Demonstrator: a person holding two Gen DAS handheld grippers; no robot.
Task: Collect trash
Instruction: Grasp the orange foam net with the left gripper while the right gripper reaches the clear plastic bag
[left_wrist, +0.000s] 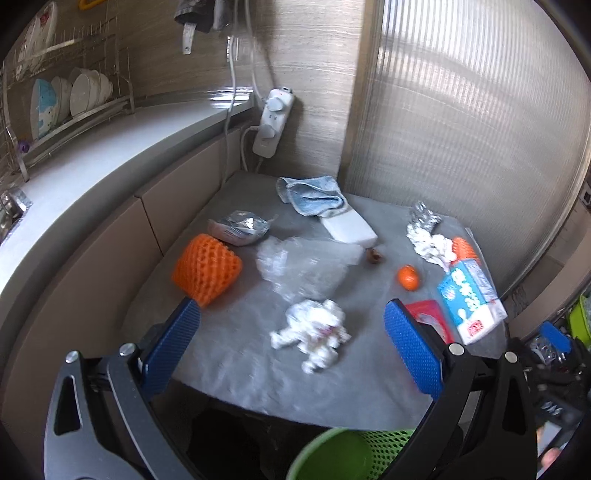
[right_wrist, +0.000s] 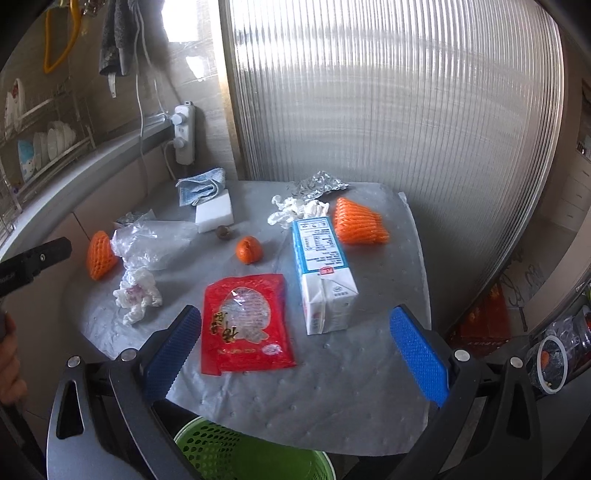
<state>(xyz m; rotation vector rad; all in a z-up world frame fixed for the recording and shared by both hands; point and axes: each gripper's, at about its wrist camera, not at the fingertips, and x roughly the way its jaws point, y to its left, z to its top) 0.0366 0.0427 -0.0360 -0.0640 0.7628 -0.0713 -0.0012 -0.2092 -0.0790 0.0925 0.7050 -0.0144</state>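
Grey-padded bench (right_wrist: 332, 387) carries the litter: my right tool (right_wrist: 295, 350), released and empty, frames the red snack wrapper (right_wrist: 245, 323) at lower centre, its long axis running away from me.

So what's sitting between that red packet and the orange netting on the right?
The milk carton lies on its side between the red packet and the orange netting, clearest in the right wrist view.
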